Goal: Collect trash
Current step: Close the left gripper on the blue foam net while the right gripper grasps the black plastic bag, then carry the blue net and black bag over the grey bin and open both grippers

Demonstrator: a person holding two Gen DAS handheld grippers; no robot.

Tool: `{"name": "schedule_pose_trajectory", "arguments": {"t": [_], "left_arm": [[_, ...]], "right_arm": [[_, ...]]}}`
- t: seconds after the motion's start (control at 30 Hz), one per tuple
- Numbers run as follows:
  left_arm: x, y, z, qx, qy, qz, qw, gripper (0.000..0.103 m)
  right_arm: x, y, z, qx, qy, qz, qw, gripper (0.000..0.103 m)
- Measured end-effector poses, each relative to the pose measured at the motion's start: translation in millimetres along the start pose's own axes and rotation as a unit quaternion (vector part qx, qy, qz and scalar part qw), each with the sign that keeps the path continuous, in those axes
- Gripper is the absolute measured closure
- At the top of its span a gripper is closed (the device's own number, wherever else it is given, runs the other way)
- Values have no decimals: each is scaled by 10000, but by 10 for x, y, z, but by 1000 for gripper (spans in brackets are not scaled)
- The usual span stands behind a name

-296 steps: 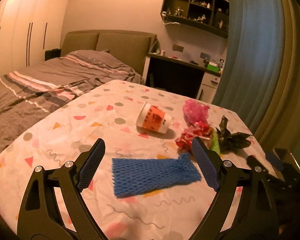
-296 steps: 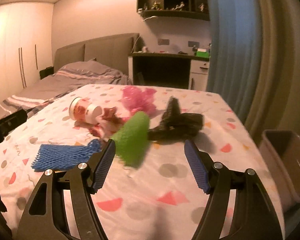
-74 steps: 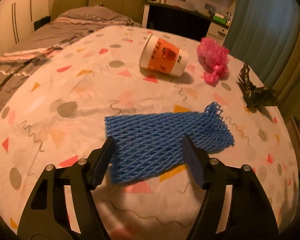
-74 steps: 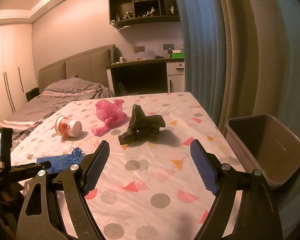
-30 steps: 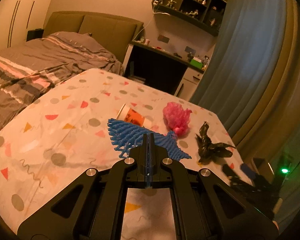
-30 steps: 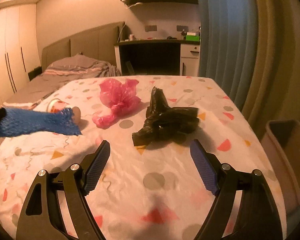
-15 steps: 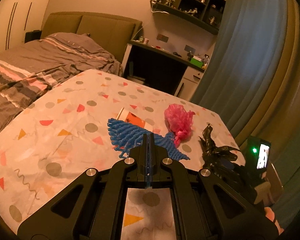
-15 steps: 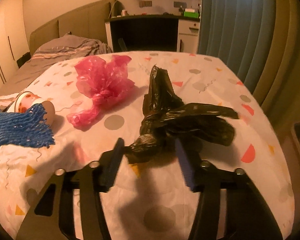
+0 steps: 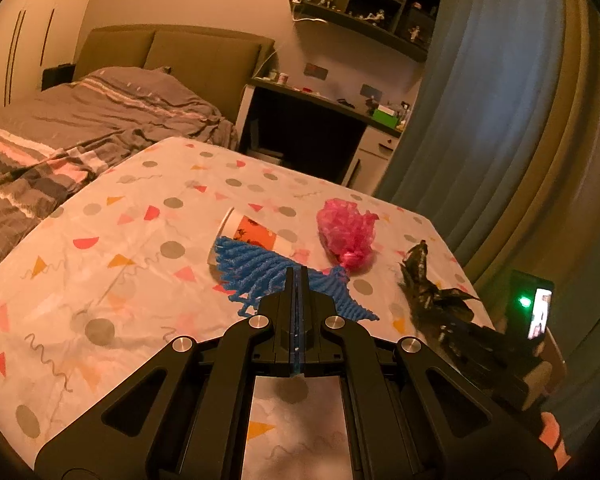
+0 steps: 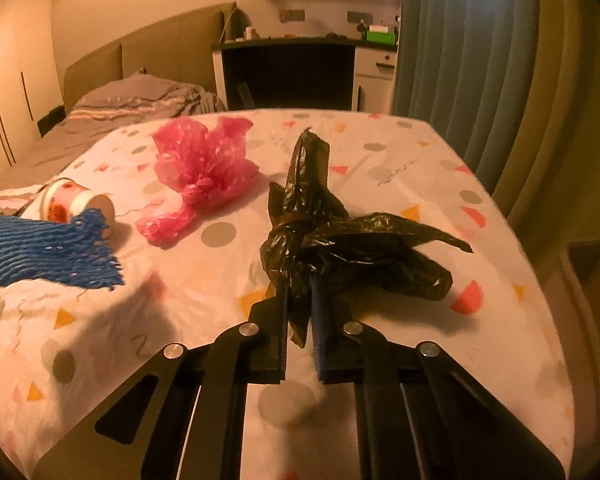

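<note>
Left to right across the table [image 9: 100, 248]: my left gripper [image 9: 298, 280] has its fingers clamped flat on the blue foam net [image 9: 256, 272], which hangs clear of the cloth, so 1 piece is in hand. Behind the net, a paper cup [image 9: 252, 234] lies on its side, untouched. Next, the pink plastic bag [image 9: 348, 236], a knotted crumpled wad, sits loose on the cloth. My right gripper [image 10: 300, 300] has just been closing, and its fingers are now narrow, pinching the near knotted end of the black plastic bag [image 10: 340, 248]; the bag's body rests on the table with its glossy, wrinkled tails splayed. At far right, beside the table edge, I see the corner of the bin [image 10: 592, 280]; its inside is hidden. My read: 2 pieces gripped, neither dropped in the bin yet, and the cup and pink bag left to collect.
</note>
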State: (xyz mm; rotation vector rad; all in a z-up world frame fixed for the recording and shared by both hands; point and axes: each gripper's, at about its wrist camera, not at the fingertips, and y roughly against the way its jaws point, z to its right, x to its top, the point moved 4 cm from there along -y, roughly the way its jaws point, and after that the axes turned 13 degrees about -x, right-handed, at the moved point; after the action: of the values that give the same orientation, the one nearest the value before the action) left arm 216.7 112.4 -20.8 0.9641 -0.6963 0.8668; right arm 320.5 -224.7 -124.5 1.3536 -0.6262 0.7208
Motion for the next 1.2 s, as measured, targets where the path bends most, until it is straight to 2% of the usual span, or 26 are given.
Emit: {"name": "schedule_pose_trajectory", "arguments": {"t": [0.33,0.67,1.2], "left_arm": [[-86,108,377,-181,-221,-11,9996,103],[-231,121,855,-421,-517,-102,9977,103],[-397,-102,1708,-931,-1053,-284,9897,103]], "right_arm": [[-128,690,379,86,-146,592,9981,93],[-304,1142,727,-45,-268,948,9951,93],[-539,1414,1325,-348,-586,1140,9911,93]]}}
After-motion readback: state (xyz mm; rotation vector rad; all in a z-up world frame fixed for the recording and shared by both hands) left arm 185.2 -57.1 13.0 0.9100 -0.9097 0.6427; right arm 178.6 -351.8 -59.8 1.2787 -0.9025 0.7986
